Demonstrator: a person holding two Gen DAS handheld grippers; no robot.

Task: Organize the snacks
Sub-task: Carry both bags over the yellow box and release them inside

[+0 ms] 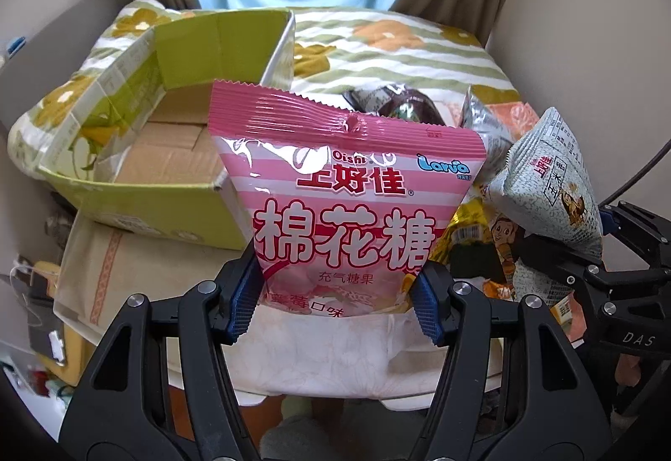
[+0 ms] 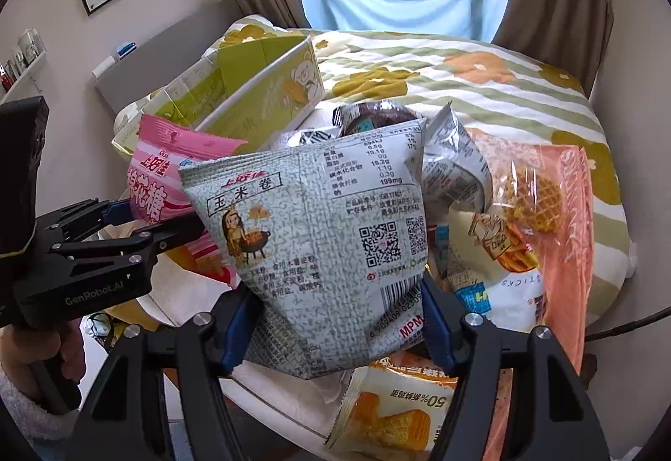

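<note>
Left tool [image 1: 335, 293] blue pads pinch lower edge of pink marshmallow bag [image 1: 348, 184], bag upright, long axis 12 o'clock. Green cardboard box [image 1: 167, 134], open, lies 10 o'clock from bag, near; left hand nearer to it. Right tool [image 2: 335, 322] clamps grey corn-roll bag [image 2: 310, 217] by bottom, upright; box [image 2: 268, 92] at 11 o'clock, beyond pink bag [image 2: 167, 171]. Remaining snack pile [image 2: 516, 209] on bed, 2 o'clock. Likely next: left bag goes in first.
</note>
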